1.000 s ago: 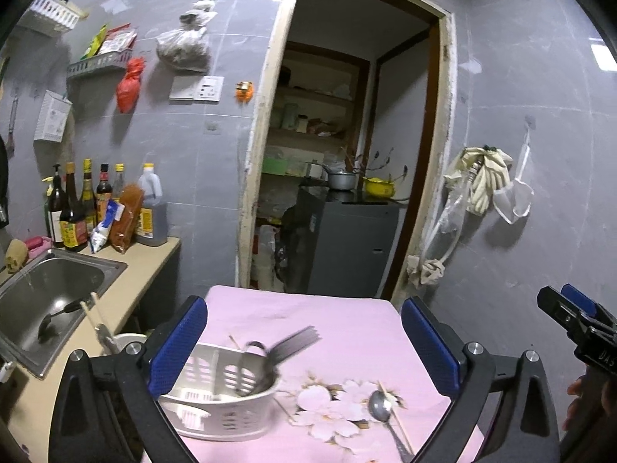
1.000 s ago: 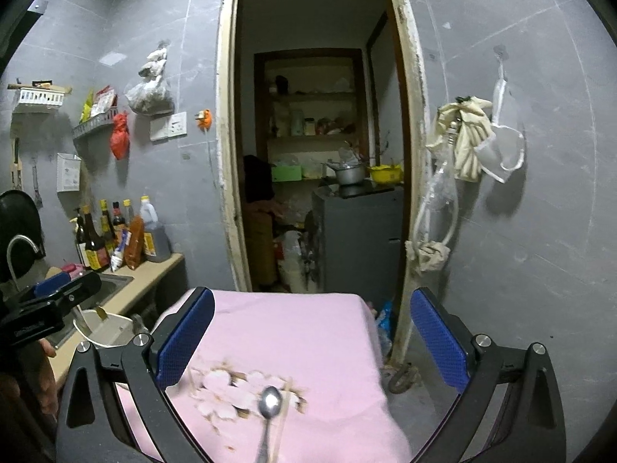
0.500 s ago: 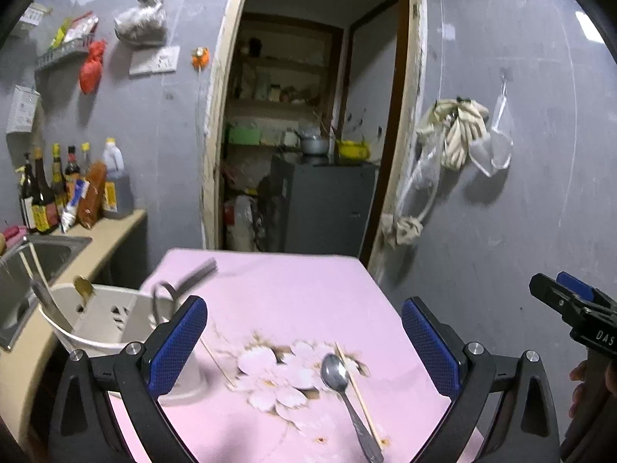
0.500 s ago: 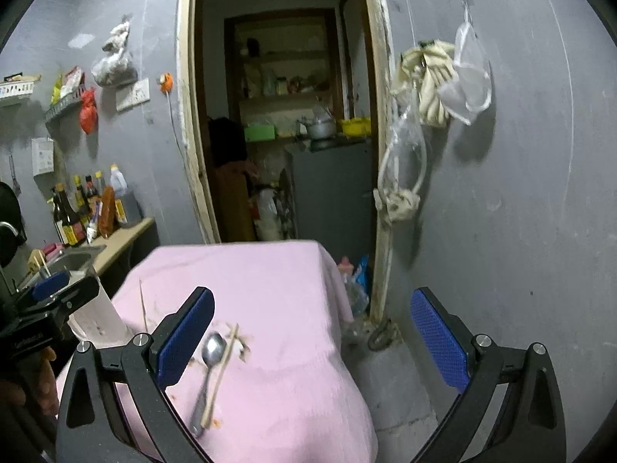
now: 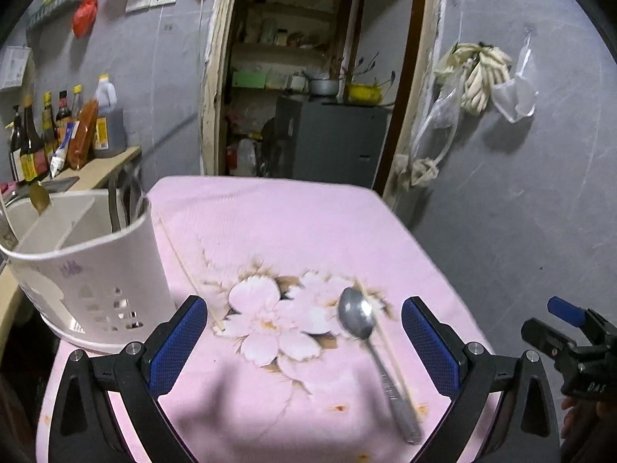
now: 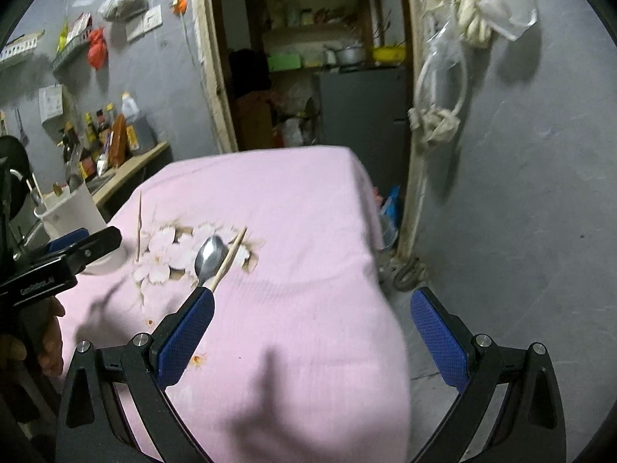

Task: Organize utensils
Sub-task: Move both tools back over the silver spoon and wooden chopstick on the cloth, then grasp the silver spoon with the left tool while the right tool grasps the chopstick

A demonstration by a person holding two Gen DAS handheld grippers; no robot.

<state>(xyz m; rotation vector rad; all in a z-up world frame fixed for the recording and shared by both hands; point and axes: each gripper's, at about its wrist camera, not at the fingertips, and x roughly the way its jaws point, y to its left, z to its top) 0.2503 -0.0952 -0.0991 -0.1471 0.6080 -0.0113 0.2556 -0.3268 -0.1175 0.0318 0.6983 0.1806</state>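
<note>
Left wrist view: both grippers empty, spoon [image 5: 360, 318] waiting on the pink worktop [image 5: 270, 223].
I hold my left gripper [image 5: 304, 337] and right gripper [image 6: 310, 330] spread wide, ready to grasp; the spoon lies beside a chopstick [image 5: 389, 343], near the white holder [image 5: 88, 270] where utensils belong.

The left gripper [image 5: 304, 332] hangs over a pink floral tablecloth [image 5: 277, 231] with its blue-padded jaws spread wide and empty. A metal spoon [image 5: 372, 351] lies on the cloth with a chopstick [image 5: 389, 351] just beside it, and a second chopstick [image 5: 185, 262] lies near a white slotted utensil holder [image 5: 92, 266] at the left. The right gripper [image 5: 570, 351] shows at the right edge, too little of it visible to tell its jaws.
</note>
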